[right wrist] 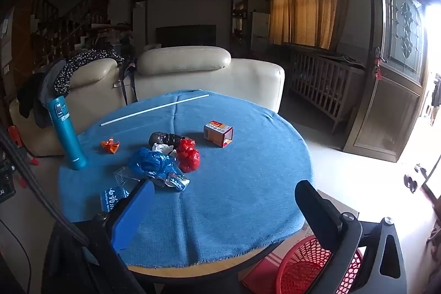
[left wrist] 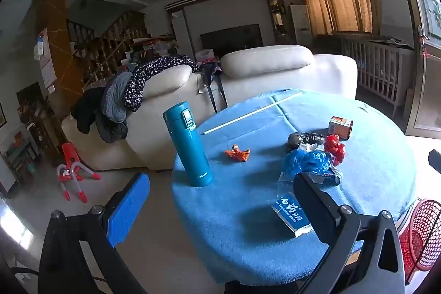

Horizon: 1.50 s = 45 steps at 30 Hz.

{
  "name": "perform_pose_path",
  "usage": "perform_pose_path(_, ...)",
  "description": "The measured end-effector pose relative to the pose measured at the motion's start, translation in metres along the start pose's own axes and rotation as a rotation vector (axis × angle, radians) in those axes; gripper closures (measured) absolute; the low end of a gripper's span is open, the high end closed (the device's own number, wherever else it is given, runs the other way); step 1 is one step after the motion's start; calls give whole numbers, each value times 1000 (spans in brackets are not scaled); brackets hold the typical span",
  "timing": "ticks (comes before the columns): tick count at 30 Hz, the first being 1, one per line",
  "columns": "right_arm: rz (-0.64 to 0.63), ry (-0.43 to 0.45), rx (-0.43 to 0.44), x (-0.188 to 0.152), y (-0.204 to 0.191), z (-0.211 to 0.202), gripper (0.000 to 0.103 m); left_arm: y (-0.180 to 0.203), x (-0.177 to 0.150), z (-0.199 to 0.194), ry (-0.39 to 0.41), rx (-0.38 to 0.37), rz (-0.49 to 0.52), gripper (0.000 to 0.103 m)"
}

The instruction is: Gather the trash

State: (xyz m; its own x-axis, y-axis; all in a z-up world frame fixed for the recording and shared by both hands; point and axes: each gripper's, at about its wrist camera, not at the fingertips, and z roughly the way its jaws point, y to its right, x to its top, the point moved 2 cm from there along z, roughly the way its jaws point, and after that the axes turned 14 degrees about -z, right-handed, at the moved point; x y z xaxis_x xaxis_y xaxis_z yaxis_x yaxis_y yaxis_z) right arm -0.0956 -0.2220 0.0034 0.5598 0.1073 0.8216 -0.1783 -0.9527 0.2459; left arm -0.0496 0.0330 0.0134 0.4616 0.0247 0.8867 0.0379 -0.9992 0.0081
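Both jaws wide apart, holding nothing: left gripper point(left wrist: 217, 200), right gripper point(right wrist: 226, 211).

Trash in heap on round table point(right wrist: 248, 183): blue bag point(right wrist: 153, 163), red bag point(right wrist: 188, 154), dark bag point(right wrist: 165, 139), orange wrapper point(right wrist: 110, 145), small box point(right wrist: 218, 133), toothpaste box point(left wrist: 290, 214) near front edge.

Red basket point(right wrist: 300, 263) low beside table, likely bin.

Could go wrong:
- Tall teal bottle point(left wrist: 188, 143) near edge, not trash; bump could knock off.
- Bags soft, slippery; could slide out.
- Bags touching; could drag neighbours along.
- Tablecloth could snag in pinch.

Dim living room, cream leather sofa point(right wrist: 193, 73) at centre with clothes point(left wrist: 129, 90) draped on its left end, wooden staircase point(left wrist: 110, 46) upper left, orange curtains point(right wrist: 303, 18) upper right, glass-panelled door point(right wrist: 397, 73) at right, pale floor point(right wrist: 358, 170) brightly lit beside it.
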Motion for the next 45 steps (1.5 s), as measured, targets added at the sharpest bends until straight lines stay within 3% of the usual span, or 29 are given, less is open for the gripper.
perform_pose_path(16,0,-1,20,-5,-10,-9,0,2,-3,-2,-1,-5,5,0)
perform_pose_path(22,13,13,64,-7,-18,-13,0,3,-5,-3,-11,-12,3,0)
perform_pose_path(32,-3,-104,91,-5,-17,-8,0,0,-7,-3,-22,-12,2,0)
perform_pose_path(45,-3,-81,110,-6,-21,-4,0,0,-7,-3,-23,-14,3,0)
